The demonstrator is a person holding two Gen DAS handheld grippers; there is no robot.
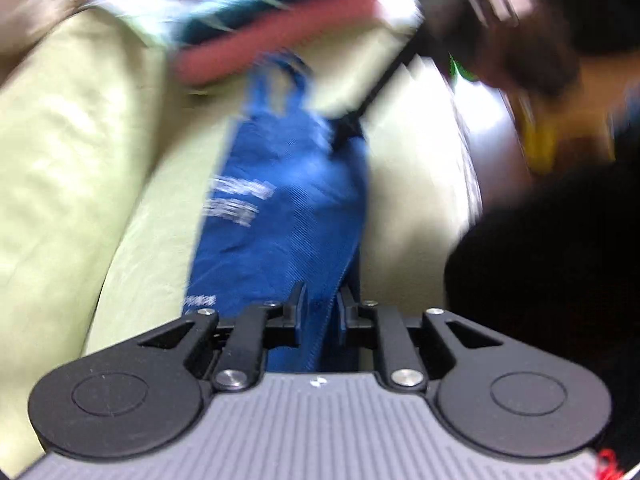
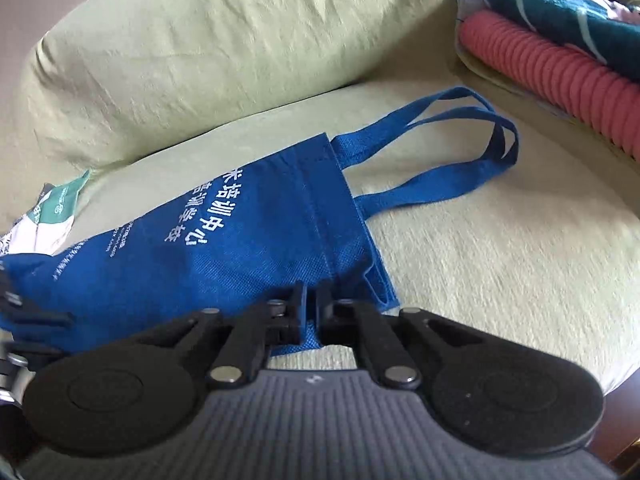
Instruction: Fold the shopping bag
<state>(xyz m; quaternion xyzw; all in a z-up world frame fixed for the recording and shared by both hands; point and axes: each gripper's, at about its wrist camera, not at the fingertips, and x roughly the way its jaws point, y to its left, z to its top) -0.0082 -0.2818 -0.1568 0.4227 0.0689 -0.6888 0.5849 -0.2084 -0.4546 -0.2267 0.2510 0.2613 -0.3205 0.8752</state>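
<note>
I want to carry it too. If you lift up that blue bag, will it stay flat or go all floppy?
Probably floppy: the blue bag is thin woven cloth, creased on the sofa seat. Its handles lie limp, so they would likely dangle. It looks empty, so probably light.

bag: blue shopping bag (image 2: 224, 240) lying flat on the pale green sofa seat (image 2: 500, 248), white printed characters facing up at me
handles: both blue handles (image 2: 476, 136) flopped out past the bag's open end, toward the blankets
my right gripper (image 2: 311, 300): clamped on the bag's near edge, fabric pinched between the fingers
left gripper (image 2: 24, 312): just peeking in at the left edge on the bag's far end, can't tell its grip
cushion: big green back cushion (image 2: 200, 48) behind the bag
stack: pink ribbed blanket (image 2: 552, 84) under a teal one (image 2: 568, 20), top right
paper: green-and-white packet (image 2: 52, 212) beside the cushion
</note>
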